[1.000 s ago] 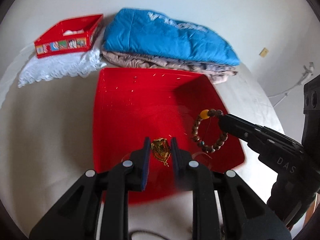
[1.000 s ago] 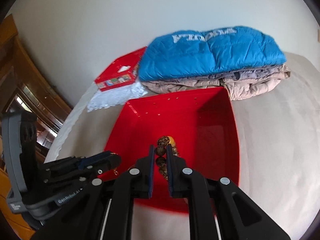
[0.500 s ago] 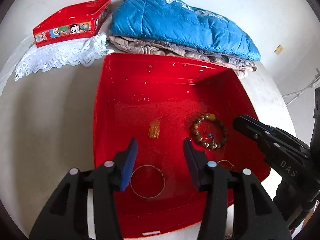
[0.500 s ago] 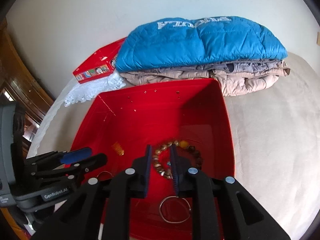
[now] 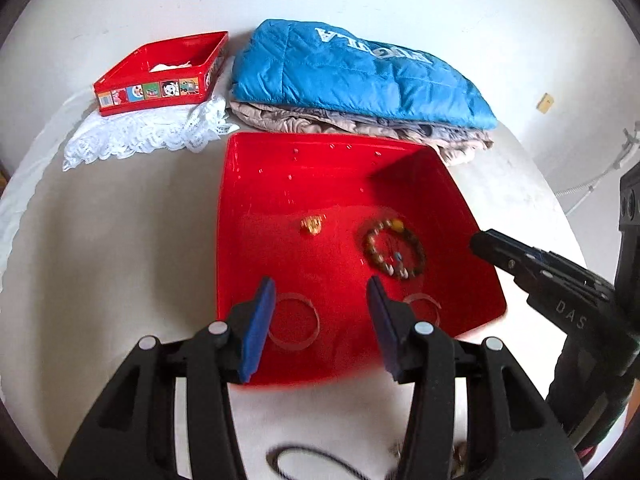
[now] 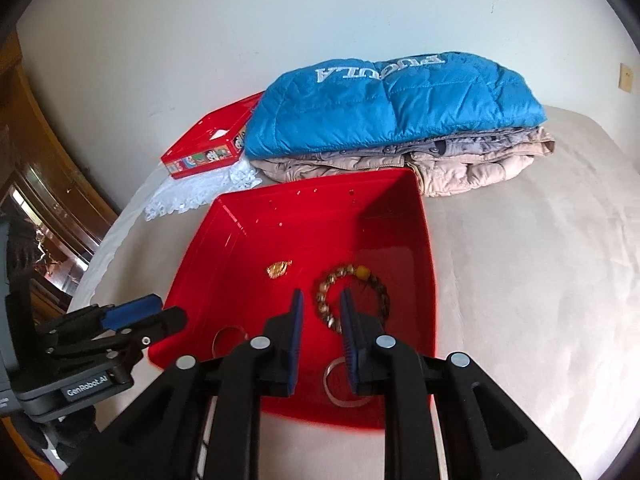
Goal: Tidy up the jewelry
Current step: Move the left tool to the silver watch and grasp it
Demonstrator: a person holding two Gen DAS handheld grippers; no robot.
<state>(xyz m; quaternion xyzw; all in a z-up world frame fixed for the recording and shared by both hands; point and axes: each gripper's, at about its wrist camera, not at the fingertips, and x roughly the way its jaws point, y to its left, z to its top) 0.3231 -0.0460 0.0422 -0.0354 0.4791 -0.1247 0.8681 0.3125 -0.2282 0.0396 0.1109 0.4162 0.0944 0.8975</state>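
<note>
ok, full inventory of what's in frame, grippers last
red tray: 1, red, centre of the beige surface
beaded bracelet: 1, brown with a yellow bead, tray floor, right
gold pendant: 1, gold, tray floor, middle
clear rings: 2, transparent, tray near edge
red tin: 1, red, on white lace, back left
folded jackets: stack, blue over beige, behind tray
left gripper: black, blue pads, open, empty
right gripper: black, slightly open, empty

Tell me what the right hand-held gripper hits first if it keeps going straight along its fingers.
Most likely the beaded bracelet on the floor of the red tray: it lies just ahead of the right hand-held gripper, whose jaws stand slightly apart and hold nothing. Depth is hard to judge; it might land on bare tray floor beside the beads.
</note>
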